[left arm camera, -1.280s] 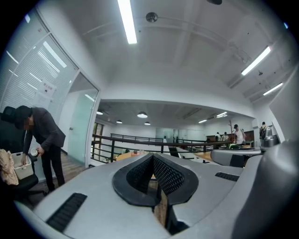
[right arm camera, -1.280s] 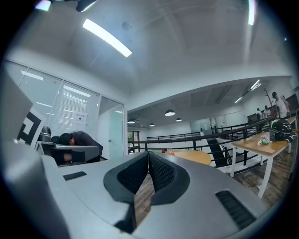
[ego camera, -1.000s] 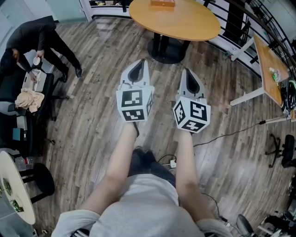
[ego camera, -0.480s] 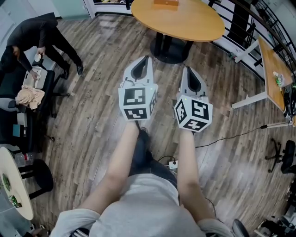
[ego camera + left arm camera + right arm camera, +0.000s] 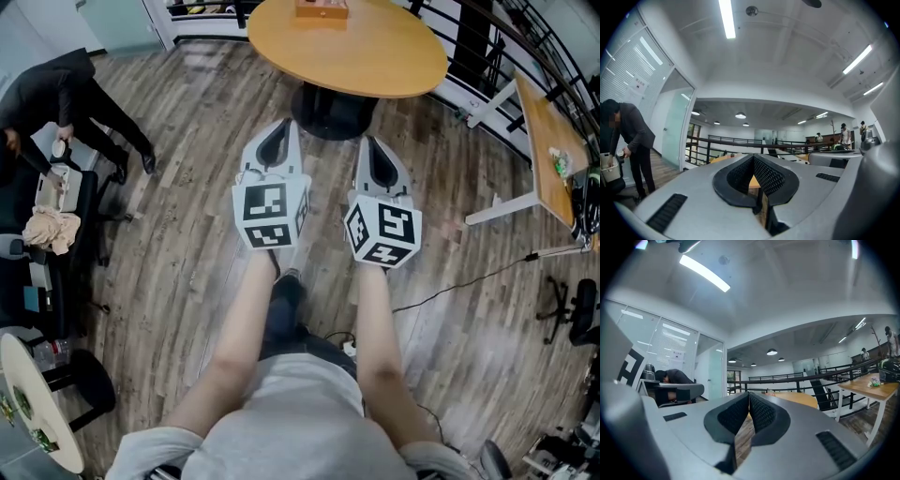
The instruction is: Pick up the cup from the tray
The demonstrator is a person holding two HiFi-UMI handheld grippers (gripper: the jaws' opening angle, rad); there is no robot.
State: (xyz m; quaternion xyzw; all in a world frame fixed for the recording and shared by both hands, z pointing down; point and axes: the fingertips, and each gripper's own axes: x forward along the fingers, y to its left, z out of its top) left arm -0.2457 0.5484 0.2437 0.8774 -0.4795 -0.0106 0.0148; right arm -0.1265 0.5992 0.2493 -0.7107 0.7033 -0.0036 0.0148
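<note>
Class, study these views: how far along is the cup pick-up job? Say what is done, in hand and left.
Done: nothing yet; the left gripper and right gripper are shut and empty. In hand: both point toward the round table, where an orange item at the far edge may be the tray; no cup can be made out. Left: reaching it, opening, gripping and lifting the cup.

Round wooden table at top ctr; person in dark clothes bent over, left; desk at right; black cable on plank floor.
</note>
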